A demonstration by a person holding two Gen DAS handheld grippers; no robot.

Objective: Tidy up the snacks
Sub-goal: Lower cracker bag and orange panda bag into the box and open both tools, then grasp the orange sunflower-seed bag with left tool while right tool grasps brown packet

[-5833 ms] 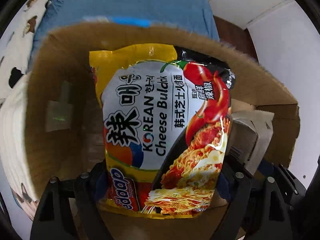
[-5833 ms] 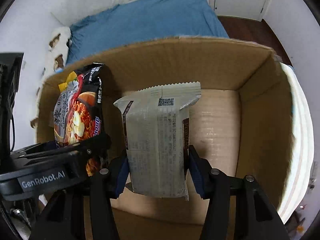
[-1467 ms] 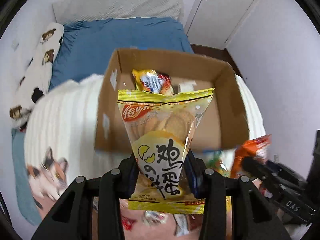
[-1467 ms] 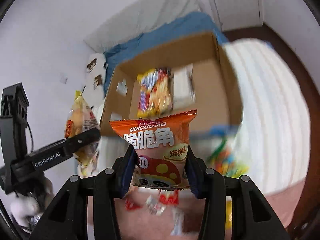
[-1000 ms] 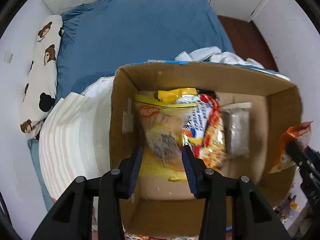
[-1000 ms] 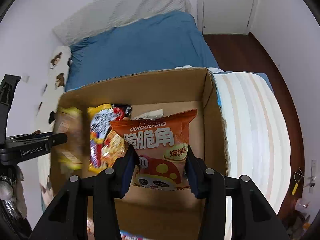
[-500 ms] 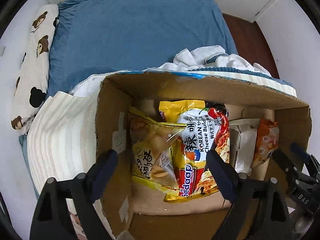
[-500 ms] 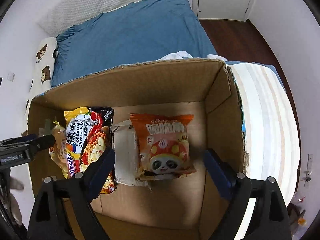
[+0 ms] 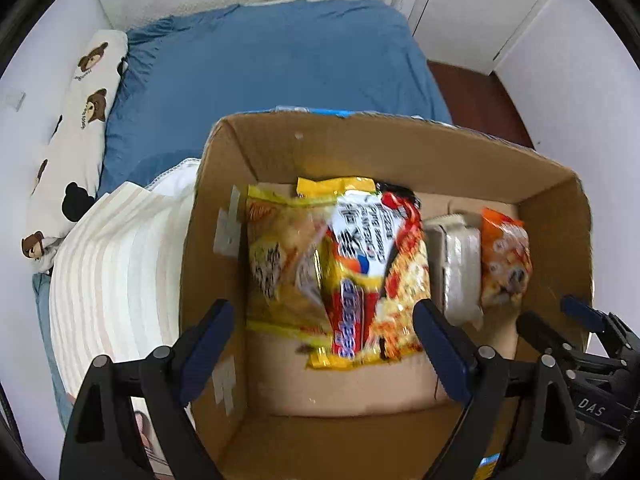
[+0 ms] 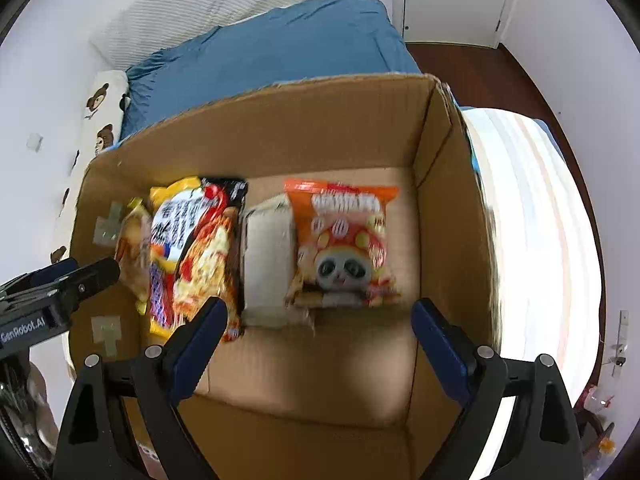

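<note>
Both the left gripper [image 9: 320, 344] and right gripper [image 10: 318, 338] are hanging wide and empty over the cardboard box [image 10: 448, 216], so I'd be lifting straight out, keeping clear of the orange panda bag [image 10: 344, 244] at 12 o'clock.

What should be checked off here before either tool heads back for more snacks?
1. Left tool open, nothing between its pads: ok.
2. Right tool open and empty: ok.
3. Yellow biscuit bag lying in the cardboard box: ok.
4. Orange panda bag on the box floor: ok.
5. Noodle pack and pale packet lying between them: ok.
6. Snacks waiting outside the box: cannot tell.
</note>
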